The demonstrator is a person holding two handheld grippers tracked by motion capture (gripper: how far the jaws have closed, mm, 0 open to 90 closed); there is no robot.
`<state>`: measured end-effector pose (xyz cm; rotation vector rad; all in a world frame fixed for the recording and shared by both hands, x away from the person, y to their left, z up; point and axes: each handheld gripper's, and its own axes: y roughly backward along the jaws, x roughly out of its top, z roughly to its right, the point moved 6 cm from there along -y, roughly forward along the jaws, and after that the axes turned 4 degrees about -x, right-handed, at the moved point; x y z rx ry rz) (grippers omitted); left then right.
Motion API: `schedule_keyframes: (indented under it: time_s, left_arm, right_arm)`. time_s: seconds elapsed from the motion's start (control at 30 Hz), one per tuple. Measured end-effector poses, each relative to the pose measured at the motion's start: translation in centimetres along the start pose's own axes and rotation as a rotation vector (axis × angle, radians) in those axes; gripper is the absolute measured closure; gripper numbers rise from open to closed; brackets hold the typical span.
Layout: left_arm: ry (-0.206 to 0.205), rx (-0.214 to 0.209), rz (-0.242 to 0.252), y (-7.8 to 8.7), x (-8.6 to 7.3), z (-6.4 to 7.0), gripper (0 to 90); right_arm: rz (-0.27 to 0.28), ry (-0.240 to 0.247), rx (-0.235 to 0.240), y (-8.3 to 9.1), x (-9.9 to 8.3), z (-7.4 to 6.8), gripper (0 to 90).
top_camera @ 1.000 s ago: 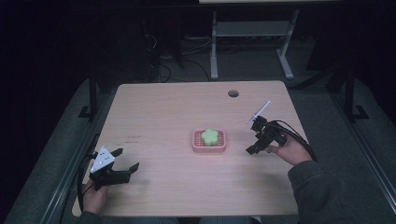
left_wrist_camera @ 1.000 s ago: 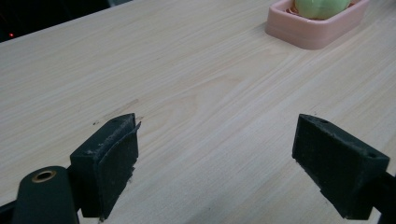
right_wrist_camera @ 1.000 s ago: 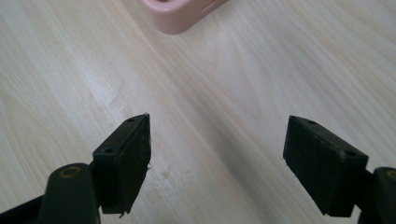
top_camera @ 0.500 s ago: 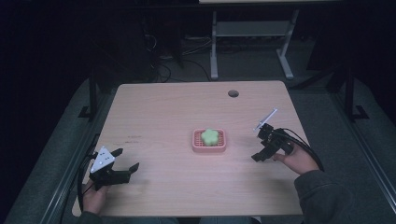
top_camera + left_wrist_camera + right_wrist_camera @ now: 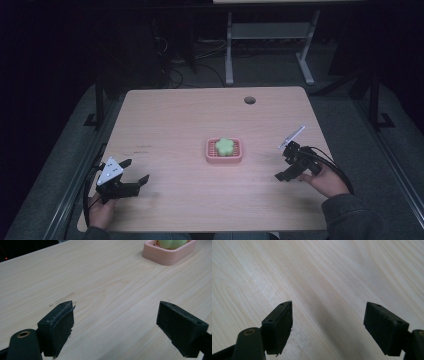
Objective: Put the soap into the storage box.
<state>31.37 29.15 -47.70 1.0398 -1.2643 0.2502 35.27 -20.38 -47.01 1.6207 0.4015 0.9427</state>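
Green flower-shaped piece [image 5: 225, 146] in pink tray [image 5: 224, 158] at table [image 5: 190, 115] centre; left gripper [image 5: 136, 173] at 8 o'clock, right gripper [image 5: 284, 162] at 3 o'clock, jaws apart, empty, seemingly poised for approach.

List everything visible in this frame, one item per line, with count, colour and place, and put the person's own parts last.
Table: one, light wood, centre of the high view, with a round hole near its far right corner.
Tray: one, pink, rectangular, near the table's middle.
Flower-shaped piece: one, pale green, lying in the tray.
Desk frame: one, white, on the floor beyond the table.
Cables: several, dark, on the floor beyond the table.
Left claw: one, black with a grey three-cornered plate, near left corner, jaws apart, empty.
Right claw: one, black, right side of the table, jaws apart, empty.
Hands: two, left hand and right hand, at the near edge.
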Motion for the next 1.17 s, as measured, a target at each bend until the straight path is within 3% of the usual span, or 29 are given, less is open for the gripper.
schedule_keyframes:
  time_s: [0.4,0.87,0.93,1.0,1.17]
  left_arm:
    - [-0.010,-0.001,-0.005,-0.1,-0.1,0.1,14.1]
    - [-0.003,-0.002,0.006,0.0,0.0,0.2,14.2]
    - [-0.021,-0.002,-0.004,0.0,0.0,0.1,14.1]
    - [-0.007,-0.002,0.011,-0.1,0.1,0.2,14.2]
    - [-0.041,-0.017,0.046,0.4,0.6,0.4,14.1]
  right_arm:
    - [0.027,-0.011,0.000,0.0,-1.8,-0.4,22.9]
    - [0.055,-0.064,-0.003,-0.4,-4.9,-0.8,22.9]
    - [0.067,-0.068,-0.007,-0.3,-5.2,-0.9,22.9]
    - [0.080,-0.074,-0.013,-0.3,-5.5,-1.1,22.8]
    - [0.096,-0.078,-0.029,-0.4,-6.4,-1.6,22.7]
